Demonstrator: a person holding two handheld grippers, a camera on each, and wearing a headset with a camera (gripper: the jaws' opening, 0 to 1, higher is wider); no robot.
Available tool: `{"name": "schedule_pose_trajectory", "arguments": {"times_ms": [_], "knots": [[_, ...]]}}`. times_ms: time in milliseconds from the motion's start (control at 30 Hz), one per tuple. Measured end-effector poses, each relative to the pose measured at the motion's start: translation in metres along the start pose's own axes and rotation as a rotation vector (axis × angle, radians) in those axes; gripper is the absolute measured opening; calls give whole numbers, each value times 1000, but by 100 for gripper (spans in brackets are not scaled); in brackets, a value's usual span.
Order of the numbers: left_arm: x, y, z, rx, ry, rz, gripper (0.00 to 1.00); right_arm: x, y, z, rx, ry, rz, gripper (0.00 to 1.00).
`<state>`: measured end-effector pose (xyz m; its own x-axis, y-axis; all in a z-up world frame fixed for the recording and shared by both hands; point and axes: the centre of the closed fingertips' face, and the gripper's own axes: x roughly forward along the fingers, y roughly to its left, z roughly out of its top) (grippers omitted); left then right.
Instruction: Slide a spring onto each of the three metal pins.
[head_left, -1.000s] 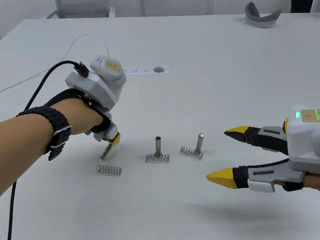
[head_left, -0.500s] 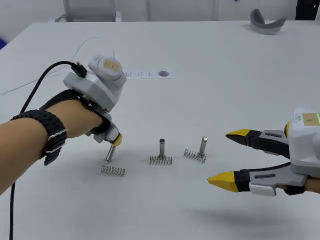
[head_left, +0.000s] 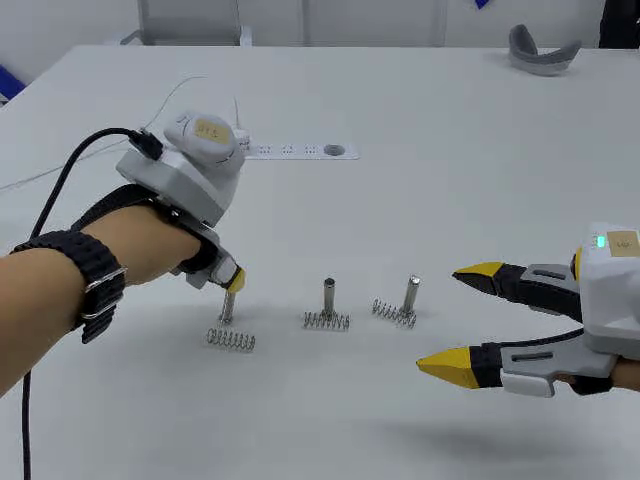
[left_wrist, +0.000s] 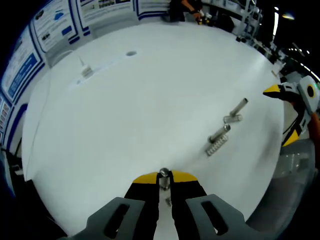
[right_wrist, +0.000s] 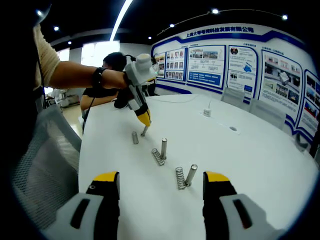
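My left gripper (head_left: 232, 281) is shut on the top of the leftmost metal pin (head_left: 227, 305), which stands nearly upright on the white table (head_left: 450, 180); its jaws close on that pin (left_wrist: 163, 176). A spring (head_left: 231, 339) lies flat just in front of it. The middle pin (head_left: 329, 297) and the right pin (head_left: 411, 293) stand upright, each with a spring (head_left: 327, 321) (head_left: 394, 313) lying at its base. My right gripper (head_left: 465, 320) hovers open to the right of the right pin (right_wrist: 190, 175), its jaws wide apart with nothing between them.
A flat white strip with a round hole (head_left: 295, 151) lies behind the pins, with a thin cable (head_left: 160, 95) running left. A grey curved object (head_left: 545, 50) rests at the far right corner. A chair (head_left: 190, 20) stands beyond the far edge.
The left gripper has tipped its pin from a slant to nearly upright, just behind the loose spring. The right gripper stays open in about the same place.
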<state>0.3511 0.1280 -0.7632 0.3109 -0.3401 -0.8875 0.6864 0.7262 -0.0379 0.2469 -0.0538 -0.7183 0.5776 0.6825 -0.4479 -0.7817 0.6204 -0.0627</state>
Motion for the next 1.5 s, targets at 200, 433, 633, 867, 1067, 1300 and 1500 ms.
{"name": "schedule_pose_trajectory", "arguments": {"times_ms": [200, 433, 633, 867, 1067, 1300, 1500], "knots": [[-2, -2, -2, -2, -40, 2, 6, 1, 3, 0, -2, 4, 6, 69], [-4, -3, -2, -18, -88, -1, 6, 2, 4, 0, -4, 9, 11, 69], [-6, -5, -4, -19, -118, -4, 6, 2, 5, -1, -5, 14, 15, 69], [-7, -5, -6, -18, -181, 1, 7, 3, 7, -1, -7, 22, 23, 69], [-8, -5, -7, -12, -238, 6, 7, 4, 9, -5, -9, 38, 38, 69], [-8, -3, -6, -21, -294, 9, 7, 5, 11, -4, -10, 40, 43, 69], [-6, -3, -2, -21, -318, 5, 7, 6, 11, -6, -10, 50, 48, 69]]}}
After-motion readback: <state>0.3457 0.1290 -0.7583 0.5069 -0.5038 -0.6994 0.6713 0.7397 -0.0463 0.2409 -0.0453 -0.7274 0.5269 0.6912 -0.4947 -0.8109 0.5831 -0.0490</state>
